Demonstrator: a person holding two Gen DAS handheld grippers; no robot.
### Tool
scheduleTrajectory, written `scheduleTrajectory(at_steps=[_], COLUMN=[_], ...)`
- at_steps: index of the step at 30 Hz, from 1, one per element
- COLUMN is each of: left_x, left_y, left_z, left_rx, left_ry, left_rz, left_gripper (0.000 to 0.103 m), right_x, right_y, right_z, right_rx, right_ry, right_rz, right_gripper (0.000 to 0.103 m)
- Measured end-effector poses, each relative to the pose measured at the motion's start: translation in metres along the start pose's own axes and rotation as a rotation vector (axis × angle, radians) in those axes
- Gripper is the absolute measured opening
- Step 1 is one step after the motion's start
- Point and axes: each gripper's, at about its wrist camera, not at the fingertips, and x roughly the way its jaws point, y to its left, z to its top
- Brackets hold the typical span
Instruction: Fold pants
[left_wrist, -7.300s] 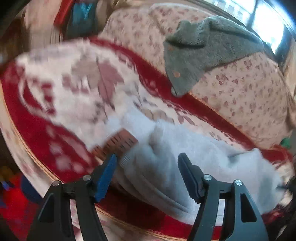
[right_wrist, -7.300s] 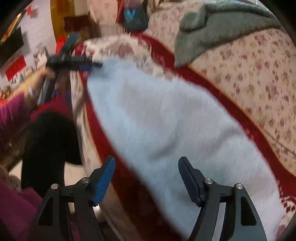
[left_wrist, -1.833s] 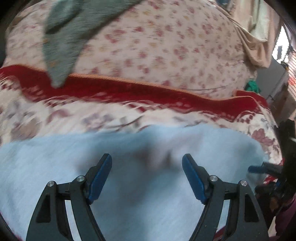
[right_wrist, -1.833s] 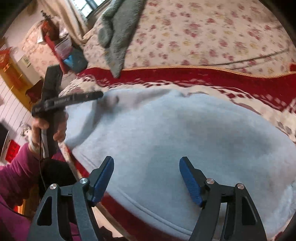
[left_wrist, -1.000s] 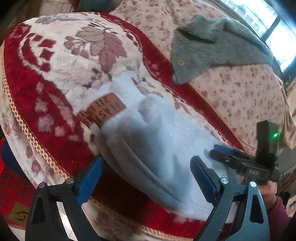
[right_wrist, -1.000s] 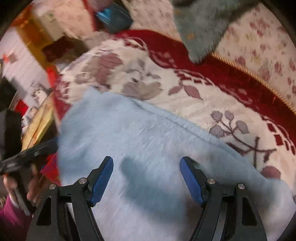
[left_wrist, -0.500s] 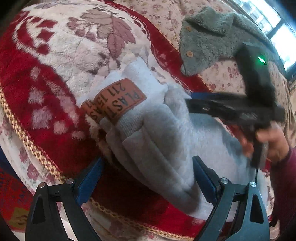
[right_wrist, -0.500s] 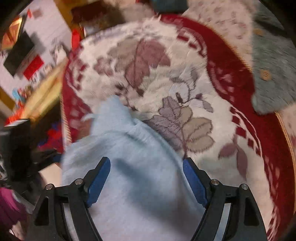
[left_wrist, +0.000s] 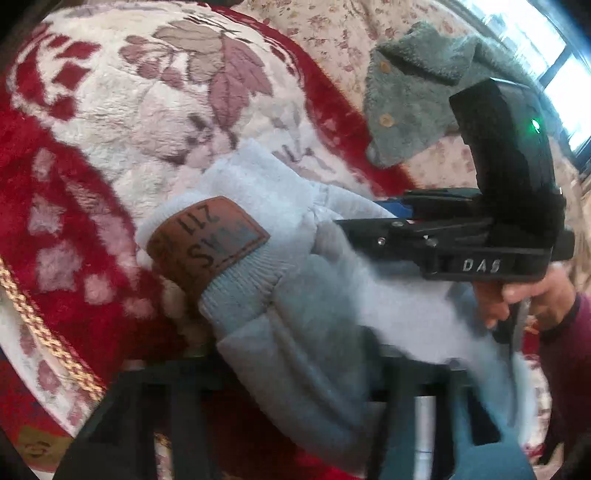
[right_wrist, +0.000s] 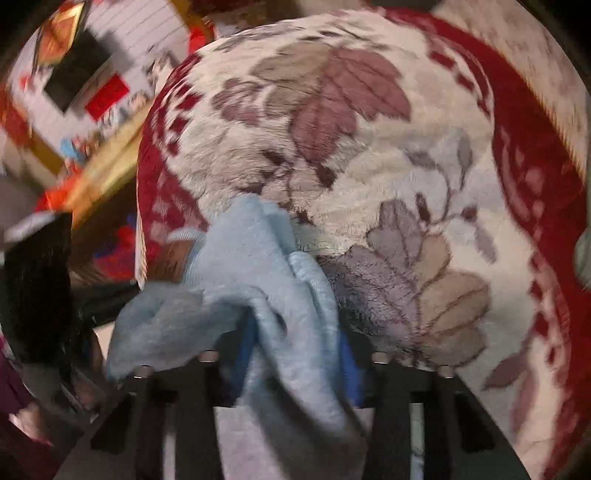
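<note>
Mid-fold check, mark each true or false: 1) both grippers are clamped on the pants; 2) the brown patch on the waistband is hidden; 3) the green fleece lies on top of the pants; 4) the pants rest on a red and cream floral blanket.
1) True. The left gripper and right gripper have just been closing and each pinches the light blue pants.
2) False. The brown patch faces up, plainly visible.
3) False. The green fleece lies apart, further back on the flowered cover.
4) True. The blanket lies under them.
</note>
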Motion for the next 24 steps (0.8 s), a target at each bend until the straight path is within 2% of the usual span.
scheduleTrajectory(at_steps=[2,7,10,15,21,24], left_x=[-0.008,-0.049,-0.072,-0.093,-0.091,-0.071], left_y=[-0.007,-0.05,-0.083,-0.147,-0.212,-0.237], left_z=[0.002,0.003,-0.002,-0.025,-0.067,-0.092], left_rx=[0.017,0.138,0.218,0.381,0.489,0.511], left_ry=[-0.023,-0.135,-0.198,-0.281,-0.278,-0.221], left_rz=[0.005,0.026,0.037,0.065,0.011,-0.031], left_gripper=[0.033,0.031,0.031,0.031,0.031,0.031], right_x=[-0.015,-0.068,-0.105,-0.159,-0.207,-0.216], right_y=[0.01,0.029,0.035,0.047,0.043,0.03], right_z=[0.003,-0.001,-0.005,-0.032,-0.095,-0.138], right_rx=[-0.041,-0.116,-0.14,-0.143,-0.05,0.047], right_ry=[-0.009,-0.09,-0.144,-0.209,-0.259,-0.268], right_rz=[-0.037,-0.085,-0.103,-0.135,-0.161,-0.155], right_gripper=[0.032,0.031,0.031,0.031,0.031,0.031])
